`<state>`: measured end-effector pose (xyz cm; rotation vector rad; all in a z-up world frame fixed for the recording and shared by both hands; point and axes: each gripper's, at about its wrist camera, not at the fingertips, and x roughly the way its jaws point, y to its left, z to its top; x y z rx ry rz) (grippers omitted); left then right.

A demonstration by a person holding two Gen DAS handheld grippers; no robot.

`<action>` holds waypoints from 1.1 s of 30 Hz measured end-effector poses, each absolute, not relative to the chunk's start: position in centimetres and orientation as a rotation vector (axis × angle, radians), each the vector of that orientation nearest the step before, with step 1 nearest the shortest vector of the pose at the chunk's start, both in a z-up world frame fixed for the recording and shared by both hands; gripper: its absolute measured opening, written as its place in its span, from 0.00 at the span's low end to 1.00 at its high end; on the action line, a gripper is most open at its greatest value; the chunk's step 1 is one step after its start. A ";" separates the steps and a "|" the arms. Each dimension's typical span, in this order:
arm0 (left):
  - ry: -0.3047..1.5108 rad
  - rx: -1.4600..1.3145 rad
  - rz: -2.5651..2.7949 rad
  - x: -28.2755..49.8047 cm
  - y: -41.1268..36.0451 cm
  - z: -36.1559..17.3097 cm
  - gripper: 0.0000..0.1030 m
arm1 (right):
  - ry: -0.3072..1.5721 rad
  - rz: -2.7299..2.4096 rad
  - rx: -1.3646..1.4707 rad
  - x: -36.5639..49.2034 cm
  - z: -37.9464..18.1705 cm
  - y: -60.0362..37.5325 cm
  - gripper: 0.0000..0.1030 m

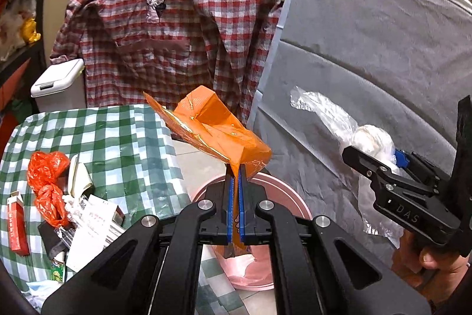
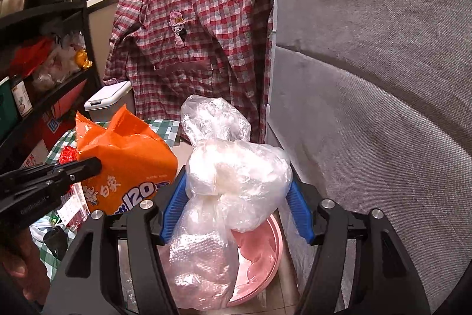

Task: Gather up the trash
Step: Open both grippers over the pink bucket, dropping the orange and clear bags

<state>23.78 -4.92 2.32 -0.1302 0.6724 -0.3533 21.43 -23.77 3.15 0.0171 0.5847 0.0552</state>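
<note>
Orange wrapper (image 1: pixel 218 127) pinched in the left hand-held gripper (image 1: pixel 236 176); right hand-held gripper (image 2: pixel 236 197) clasps a clear bag (image 2: pixel 233 167) over the pink bin (image 2: pixel 265 250)

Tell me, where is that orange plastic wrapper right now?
The orange plastic wrapper is pinched in the left gripper, held in the air above the pink bin, between the green checked table and the grey sofa.

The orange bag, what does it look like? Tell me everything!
The orange bag is crinkly, shiny plastic packaging, empty-looking and creased, with white and blue print reading 120. The left gripper is shut on its lower edge, so it sticks up, tilted left, above the pink bin. Nothing else touches it.
</note>
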 end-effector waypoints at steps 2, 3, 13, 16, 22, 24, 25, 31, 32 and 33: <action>0.683 -0.130 -0.351 23.8 -5.0 2.2 0.21 | 0.592 0.057 0.014 21.6 3.0 -23.7 0.69; 0.681 -0.132 -0.349 23.8 -5.0 2.2 0.33 | 0.592 0.058 0.014 21.6 3.0 -23.6 0.71; 0.670 -0.139 -0.337 23.5 -4.3 2.4 0.36 | 0.597 0.057 0.012 21.7 2.7 -23.3 0.72; 0.665 -0.136 -0.337 23.5 -4.2 2.6 0.36 | 0.598 0.058 0.011 21.8 2.7 -23.3 0.72; 0.645 -0.125 -0.323 22.8 -3.4 3.3 0.36 | 0.570 0.063 0.010 21.5 3.2 -22.5 0.72; 0.633 -0.128 -0.315 22.5 -2.6 3.6 0.36 | 0.560 0.068 0.011 21.3 3.4 -22.1 0.72; 0.629 -0.131 -0.310 22.4 -2.2 3.7 0.36 | 0.556 0.069 0.011 21.2 3.5 -21.9 0.72; 0.602 -0.139 -0.272 21.5 0.6 4.5 0.36 | 0.524 0.088 0.007 20.3 4.3 -20.3 0.70; 0.596 -0.139 -0.265 21.3 1.2 4.7 0.36 | 0.520 0.092 0.005 20.1 4.5 -20.0 0.69; 0.592 -0.140 -0.259 21.1 1.7 4.8 0.36 | 0.516 0.098 0.003 20.0 4.6 -19.7 0.66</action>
